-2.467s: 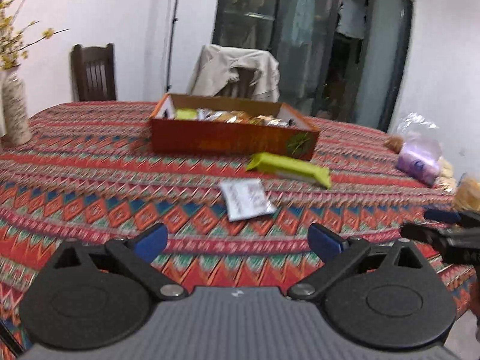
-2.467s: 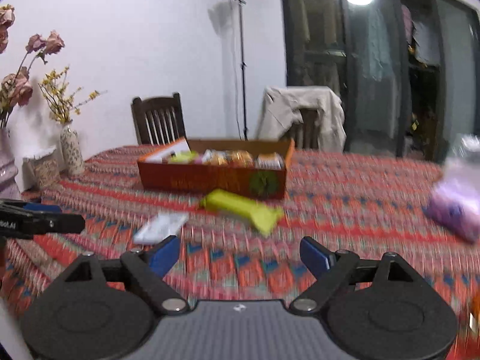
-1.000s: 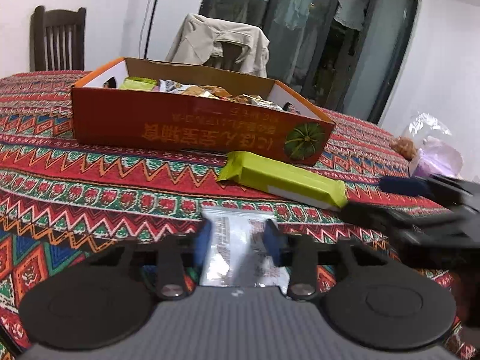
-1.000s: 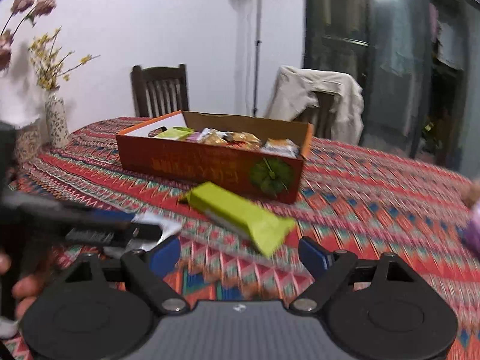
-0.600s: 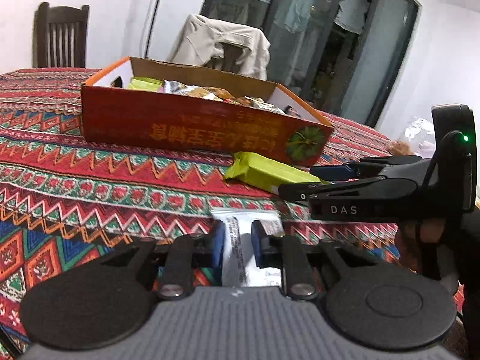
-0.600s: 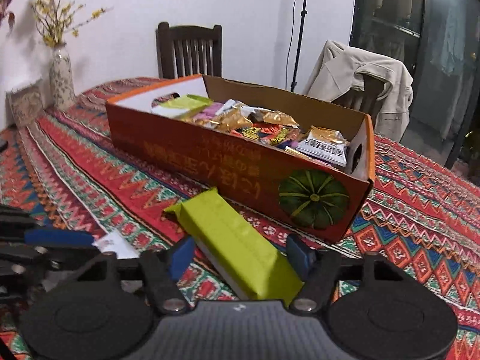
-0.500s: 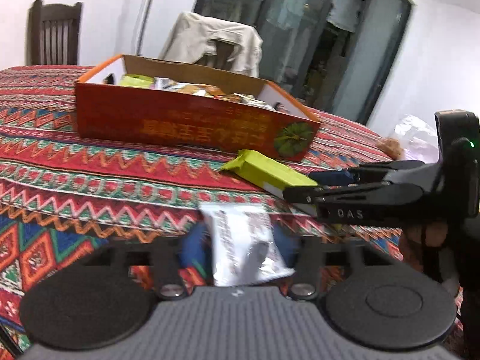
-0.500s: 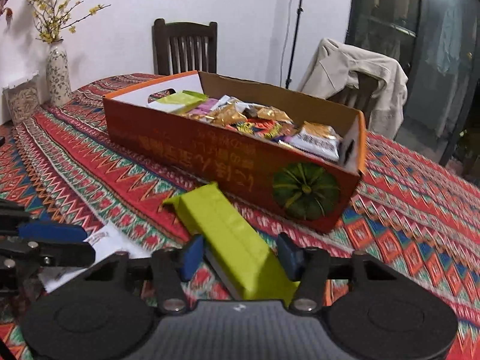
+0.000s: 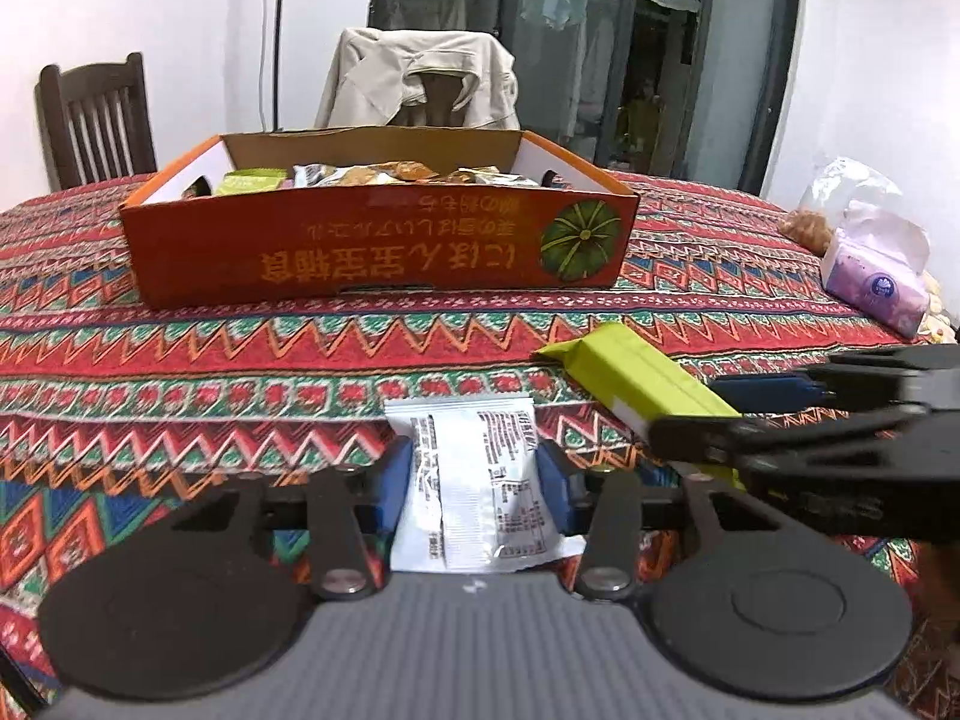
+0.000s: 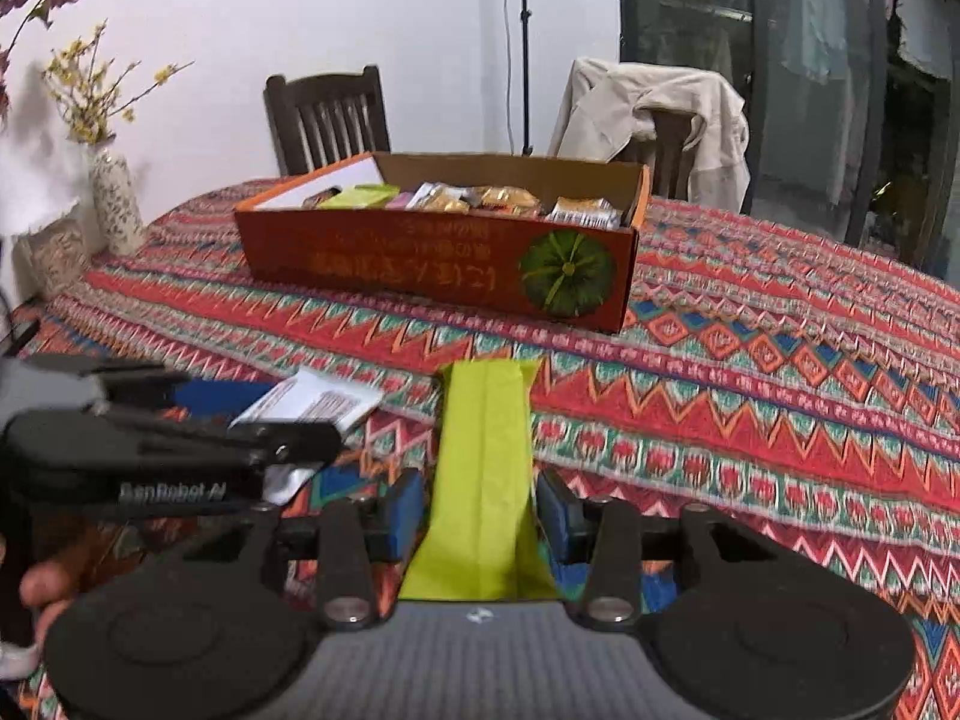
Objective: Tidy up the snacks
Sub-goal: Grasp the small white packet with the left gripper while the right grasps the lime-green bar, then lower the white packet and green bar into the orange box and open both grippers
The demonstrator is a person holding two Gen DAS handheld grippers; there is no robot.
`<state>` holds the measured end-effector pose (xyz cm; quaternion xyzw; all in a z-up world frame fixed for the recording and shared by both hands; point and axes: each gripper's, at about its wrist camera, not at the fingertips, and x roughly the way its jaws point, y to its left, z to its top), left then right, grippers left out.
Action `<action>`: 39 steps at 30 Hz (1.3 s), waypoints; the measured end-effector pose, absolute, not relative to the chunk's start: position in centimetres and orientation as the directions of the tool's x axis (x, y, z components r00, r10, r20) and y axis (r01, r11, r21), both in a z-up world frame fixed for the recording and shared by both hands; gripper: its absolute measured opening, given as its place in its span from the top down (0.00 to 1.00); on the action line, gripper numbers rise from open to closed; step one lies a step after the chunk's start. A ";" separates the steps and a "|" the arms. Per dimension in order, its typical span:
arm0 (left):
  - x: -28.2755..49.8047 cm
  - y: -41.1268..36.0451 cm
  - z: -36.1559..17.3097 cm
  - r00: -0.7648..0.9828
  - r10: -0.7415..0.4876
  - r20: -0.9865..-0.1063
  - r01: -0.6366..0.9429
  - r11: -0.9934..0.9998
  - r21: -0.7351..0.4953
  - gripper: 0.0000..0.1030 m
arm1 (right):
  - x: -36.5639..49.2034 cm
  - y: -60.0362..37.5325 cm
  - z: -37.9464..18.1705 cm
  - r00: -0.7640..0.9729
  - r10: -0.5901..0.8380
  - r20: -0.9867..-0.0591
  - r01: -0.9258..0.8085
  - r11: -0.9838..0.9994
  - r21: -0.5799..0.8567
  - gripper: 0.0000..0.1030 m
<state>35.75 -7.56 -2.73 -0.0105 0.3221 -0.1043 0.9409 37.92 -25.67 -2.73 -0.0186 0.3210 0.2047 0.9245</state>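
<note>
My left gripper is shut on a white snack packet and holds it above the patterned tablecloth. My right gripper is shut on a long lime-green snack bar, also lifted. The green bar and the right gripper show at the right of the left wrist view; the white packet and the left gripper show at the left of the right wrist view. An orange cardboard box with several snacks inside stands ahead of both; it also shows in the right wrist view.
A purple tissue pack and a plastic bag lie at the table's right edge. A vase with flowers stands at the left. Two chairs stand behind the table, one draped with a jacket.
Both grippers closed on their snacks and lifted them off the cloth. Both cameras now sit higher and farther back from the box.
</note>
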 end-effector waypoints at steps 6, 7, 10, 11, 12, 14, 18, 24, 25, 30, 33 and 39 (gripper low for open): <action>31.6 -5.1 -1.0 0.799 -0.204 -0.566 0.164 0.979 -0.122 0.61 | 38.8 -23.6 -3.5 0.718 0.340 -0.608 -0.386 0.920 0.059 0.64; 30.7 -4.7 -0.6 0.806 -0.199 -0.557 0.161 0.980 -0.117 0.61 | 38.2 -23.6 -3.4 0.713 0.346 -0.610 -0.392 0.918 0.061 0.65; 28.9 -3.8 0.5 0.816 -0.205 -0.541 0.164 0.979 -0.123 0.61 | 35.8 -24.2 -3.3 0.717 0.357 -0.598 -0.390 0.917 0.080 0.65; 28.4 -3.6 0.8 0.818 -0.208 -0.536 0.167 0.978 -0.125 0.61 | 34.8 -24.5 -3.3 0.721 0.363 -0.590 -0.380 0.919 0.101 0.65; 28.2 -3.5 1.0 0.820 -0.214 -0.531 0.172 0.977 -0.127 0.61 | 33.9 -24.9 -3.2 0.727 0.366 -0.581 -0.369 0.922 0.119 0.65; 27.9 -3.5 1.5 0.822 -0.230 -0.520 0.186 0.973 -0.136 0.61 | 32.2 -25.5 -3.1 0.741 0.370 -0.561 -0.339 0.927 0.164 0.66; 28.1 -3.9 2.2 0.819 -0.273 -0.505 0.225 0.962 -0.155 0.61 | 30.4 -25.7 -2.8 0.755 0.371 -0.541 -0.328 0.928 0.177 0.66; 31.1 -3.2 4.9 0.832 -0.334 -0.444 0.267 0.941 -0.208 0.61 | 30.9 -25.7 -0.2 0.777 0.407 -0.481 -0.355 0.913 0.199 0.66; 32.5 -3.0 6.0 0.837 -0.345 -0.424 0.273 0.936 -0.221 0.61 | 31.4 -25.7 0.6 0.785 0.410 -0.466 -0.365 0.912 0.187 0.66; 40.0 -3.1 9.7 0.851 -0.357 -0.385 0.277 0.928 -0.249 0.61 | 37.1 -25.2 5.8 0.836 0.416 -0.358 -0.388 0.909 0.151 0.66; 45.5 -3.5 10.0 0.842 -0.342 -0.417 0.236 0.929 -0.285 0.61 | 43.6 -25.3 8.2 0.838 0.438 -0.326 -0.384 0.897 0.218 0.65; 54.2 -4.4 6.8 0.778 -0.320 -0.541 0.150 0.931 -0.334 0.61 | 56.8 -23.7 6.6 0.835 0.308 -0.457 -0.231 0.948 0.217 0.67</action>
